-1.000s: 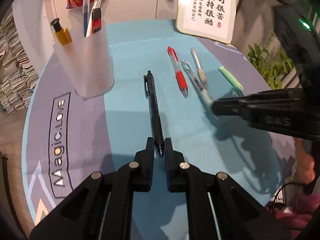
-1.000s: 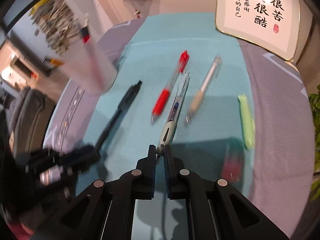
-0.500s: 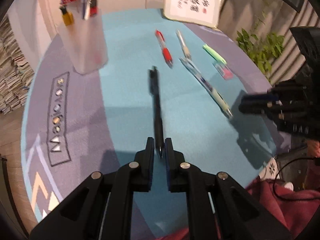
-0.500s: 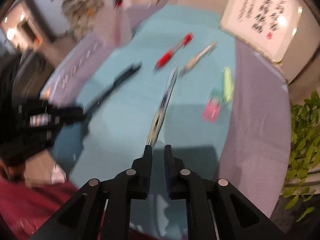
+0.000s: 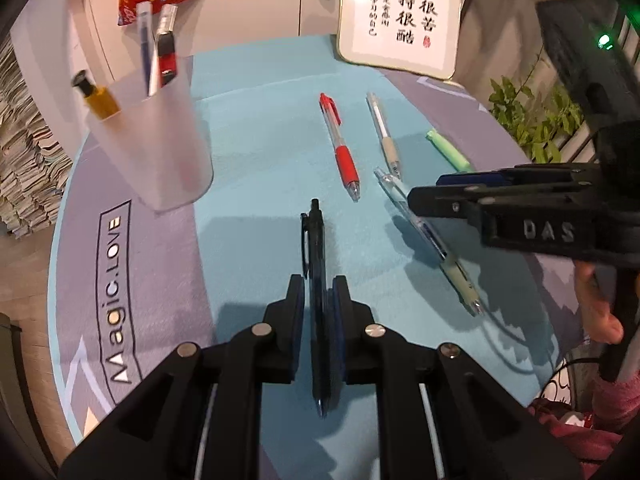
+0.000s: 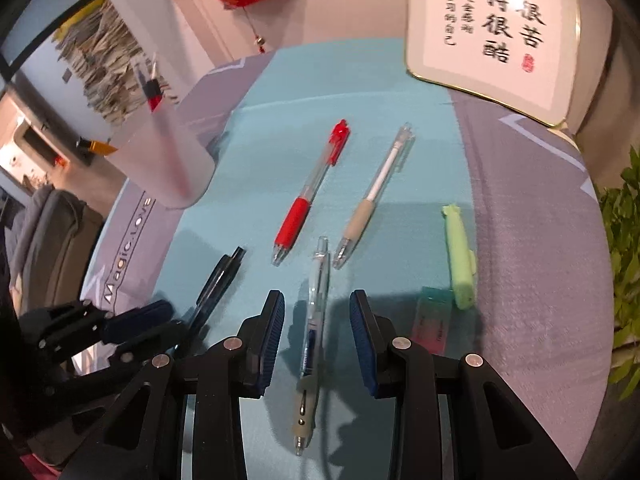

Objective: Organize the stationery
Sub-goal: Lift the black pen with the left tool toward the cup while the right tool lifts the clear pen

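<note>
- Straddling a black pen [image 5: 317,264], the left gripper [image 5: 318,292] has its fingers [image 5: 295,300] nearly closed around the barrel and just easing apart; the right pad seems to touch the pen, while a slim gap shows on the left side.
- The black pen lies along the gripper's axis on the blue worktop [image 5: 256,148], its tip reaching back past the pads.
- The right gripper [image 6: 317,316] has its fingers [image 6: 276,320] opening, with clear gaps on both sides of a clear pen with a pale green grip [image 6: 314,332] lying flat between them, untouched.
- Only the left wrist view shows the right gripper from the side, low above that pen, with a person's hand [image 5: 600,300] behind it.
- Only the right wrist view shows a pink-and-green eraser [image 6: 432,320] just beside a light green highlighter [image 6: 460,256].
- Both views show a red pen [image 6: 310,196] and a beige-grip pen [image 6: 374,200] lying side by side, apart.
- A frosted pen holder [image 5: 156,148] stands upright at the left, holding several pens and a yellow marker [image 5: 96,94].
- A framed calligraphy sign [image 5: 400,16] leans at the far edge.
</note>
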A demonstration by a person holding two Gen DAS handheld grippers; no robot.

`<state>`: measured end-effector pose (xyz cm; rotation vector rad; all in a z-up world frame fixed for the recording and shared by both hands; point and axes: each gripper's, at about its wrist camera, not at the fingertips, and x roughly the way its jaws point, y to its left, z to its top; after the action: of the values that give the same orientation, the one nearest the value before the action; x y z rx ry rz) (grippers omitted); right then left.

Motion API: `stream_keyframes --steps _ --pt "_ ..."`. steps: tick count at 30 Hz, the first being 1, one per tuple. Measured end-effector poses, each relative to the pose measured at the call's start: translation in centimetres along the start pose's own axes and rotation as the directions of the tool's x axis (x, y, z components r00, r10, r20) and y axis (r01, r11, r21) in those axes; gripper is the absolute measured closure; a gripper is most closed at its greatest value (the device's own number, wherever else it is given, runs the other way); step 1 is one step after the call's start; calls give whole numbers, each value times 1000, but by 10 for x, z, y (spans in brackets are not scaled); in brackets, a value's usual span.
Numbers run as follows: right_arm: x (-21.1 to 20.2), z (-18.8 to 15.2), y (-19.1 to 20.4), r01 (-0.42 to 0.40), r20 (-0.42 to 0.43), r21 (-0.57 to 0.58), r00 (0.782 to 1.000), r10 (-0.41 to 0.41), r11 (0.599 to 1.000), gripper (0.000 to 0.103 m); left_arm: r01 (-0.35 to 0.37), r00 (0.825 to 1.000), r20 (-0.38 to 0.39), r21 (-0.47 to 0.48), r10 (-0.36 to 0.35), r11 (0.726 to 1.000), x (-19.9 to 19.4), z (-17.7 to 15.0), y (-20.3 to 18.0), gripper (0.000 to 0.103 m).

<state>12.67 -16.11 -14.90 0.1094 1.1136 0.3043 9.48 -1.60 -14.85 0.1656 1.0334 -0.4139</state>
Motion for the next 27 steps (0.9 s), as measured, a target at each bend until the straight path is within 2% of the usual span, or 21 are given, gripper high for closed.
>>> stream_keyframes --steps 4,8,16,21,22,23,25,26,27 --pt "6 0 14 36 -3 -58 999 -37 998 69 -1 1000 -10 3 1 1000 8 6 0 91" --pt "11 2 16 99 -5 -78 995 -100 992 69 -17 1000 -11 10 17 1000 16 14 -2 84" --pt "26 3 16 85 -55 -73 995 -89 994 69 -30 999 -33 12 30 999 27 19 -1 83" --pt "26 5 13 82 -60 -62 995 -86 995 69 -42 999 -23 23 43 999 31 24 -2 76" --pt "26 5 12 82 -59 -59 995 -85 995 72 -43 999 -19 25 44 999 32 25 -2 76" --pt "27 6 11 91 -53 -58 994 -94 994 89 -42 999 -12 27 42 999 33 26 -3 76" --pt "26 6 9 76 -49 -42 996 -78 996 91 -38 999 -6 28 38 999 33 27 -2 80" --pt "25 6 6 54 -49 -24 997 -55 998 91 -37 999 -4 26 37 999 33 26 0 89" --pt "23 4 4 28 -48 -11 998 -28 1000 91 -31 999 -7 20 31 999 32 26 1 90"
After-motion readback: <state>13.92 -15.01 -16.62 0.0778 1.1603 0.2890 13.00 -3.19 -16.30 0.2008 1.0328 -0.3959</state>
